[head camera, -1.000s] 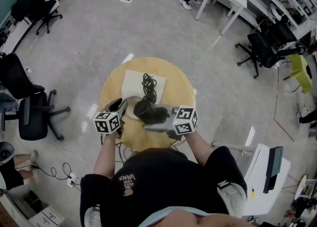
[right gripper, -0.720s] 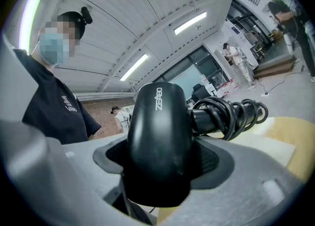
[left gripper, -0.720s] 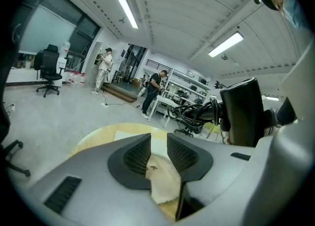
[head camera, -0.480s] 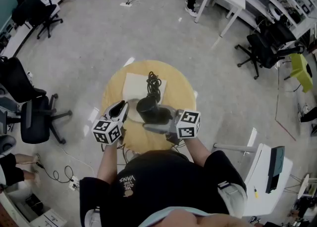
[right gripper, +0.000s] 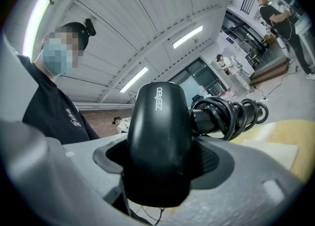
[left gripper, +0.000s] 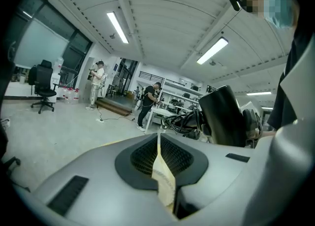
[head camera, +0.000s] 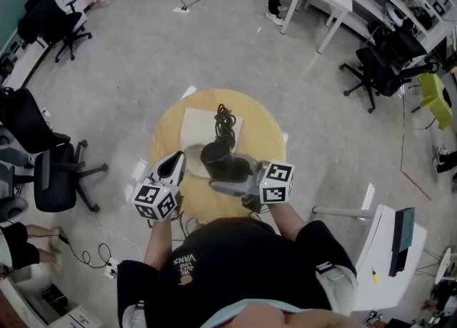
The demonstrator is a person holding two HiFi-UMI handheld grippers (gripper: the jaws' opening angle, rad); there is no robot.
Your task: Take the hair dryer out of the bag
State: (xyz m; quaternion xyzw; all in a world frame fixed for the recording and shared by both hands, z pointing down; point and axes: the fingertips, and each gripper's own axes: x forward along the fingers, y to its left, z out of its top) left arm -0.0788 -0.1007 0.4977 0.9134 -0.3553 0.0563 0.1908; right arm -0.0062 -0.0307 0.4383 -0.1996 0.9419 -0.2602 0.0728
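Right gripper view: we log the right tool clamped on the hair dryer, its coiled cord pointing away from us. The left tool, jaws just closed, pinches a cream bag edge (a thin strip). The dryer sits just right of it, over the near side of the bag on the table.
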